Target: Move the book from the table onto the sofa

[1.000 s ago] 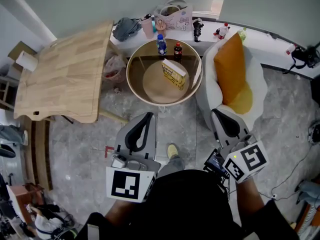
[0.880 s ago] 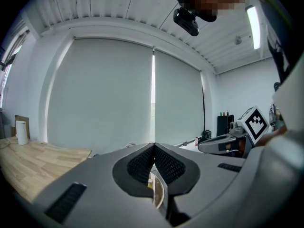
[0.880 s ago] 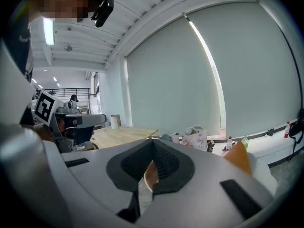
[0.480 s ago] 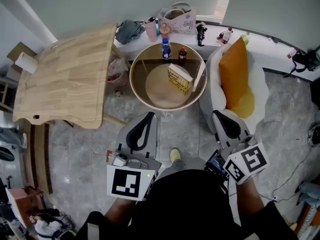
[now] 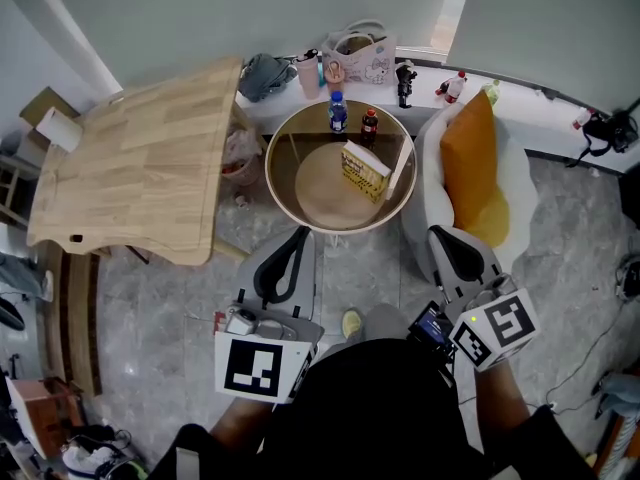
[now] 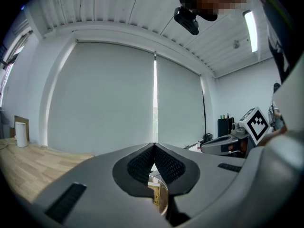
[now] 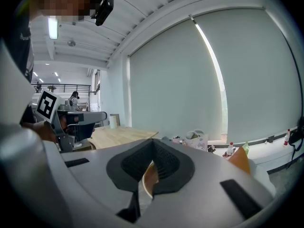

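Yellow paperback book (image 5: 366, 171) stands tilted on the round wooden table (image 5: 273, 158), drawn nearer than a second ago; left gripper (image 5: 299, 232) and right gripper (image 5: 437, 233), both pressed together and empty, approach for pickup

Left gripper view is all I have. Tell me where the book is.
Observer: The book stands tilted on the round table, just in front of two bottles.
Operator: Report the right gripper.
Observer: The right gripper is shut, with nothing held between its jaws.
Operator: Locate the sofa.
Observer: The white sofa stands just to the right of the table, with an orange cushion on it.
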### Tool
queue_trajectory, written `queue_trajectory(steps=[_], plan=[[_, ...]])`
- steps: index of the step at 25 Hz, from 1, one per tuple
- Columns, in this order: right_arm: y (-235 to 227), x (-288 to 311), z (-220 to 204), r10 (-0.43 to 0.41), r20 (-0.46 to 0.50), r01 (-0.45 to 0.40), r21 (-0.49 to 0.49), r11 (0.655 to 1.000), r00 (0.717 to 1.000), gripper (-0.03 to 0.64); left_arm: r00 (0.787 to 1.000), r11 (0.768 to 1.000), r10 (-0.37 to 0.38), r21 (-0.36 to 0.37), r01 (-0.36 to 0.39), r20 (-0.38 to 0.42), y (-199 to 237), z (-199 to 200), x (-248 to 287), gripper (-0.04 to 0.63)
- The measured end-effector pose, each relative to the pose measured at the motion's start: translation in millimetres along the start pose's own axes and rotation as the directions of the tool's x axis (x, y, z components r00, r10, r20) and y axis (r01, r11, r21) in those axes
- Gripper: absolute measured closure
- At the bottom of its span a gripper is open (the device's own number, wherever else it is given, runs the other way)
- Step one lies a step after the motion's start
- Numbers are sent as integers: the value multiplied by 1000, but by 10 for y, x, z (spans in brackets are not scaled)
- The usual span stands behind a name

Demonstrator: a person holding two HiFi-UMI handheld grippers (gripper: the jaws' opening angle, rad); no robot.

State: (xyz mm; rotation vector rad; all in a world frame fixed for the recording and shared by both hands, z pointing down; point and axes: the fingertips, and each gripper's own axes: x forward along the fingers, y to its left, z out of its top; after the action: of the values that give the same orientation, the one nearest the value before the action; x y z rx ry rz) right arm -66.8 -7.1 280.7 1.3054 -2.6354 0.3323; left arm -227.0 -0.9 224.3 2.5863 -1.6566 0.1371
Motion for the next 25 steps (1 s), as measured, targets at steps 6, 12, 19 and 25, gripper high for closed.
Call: queue_trajectory(steps=[6, 12, 19, 25], plan=[[21, -34, 68, -13, 17, 14, -16, 1000, 1000, 607, 1000, 1000, -5, 17, 5, 19, 19, 54, -81, 588], [52, -70, 87, -19, 17, 19, -32, 999, 1000, 607, 999, 1000, -4, -1, 4, 38, 1, 90, -109, 588], [60, -73, 83, -17, 13, 18, -41, 999, 1000, 607, 999, 1000, -5, 11, 5, 32, -11, 84, -117, 588], [35, -7, 85, -10, 16, 11, -40, 999, 1000, 607, 999, 1000, 1, 3, -1, 38, 16, 107, -89, 588]])
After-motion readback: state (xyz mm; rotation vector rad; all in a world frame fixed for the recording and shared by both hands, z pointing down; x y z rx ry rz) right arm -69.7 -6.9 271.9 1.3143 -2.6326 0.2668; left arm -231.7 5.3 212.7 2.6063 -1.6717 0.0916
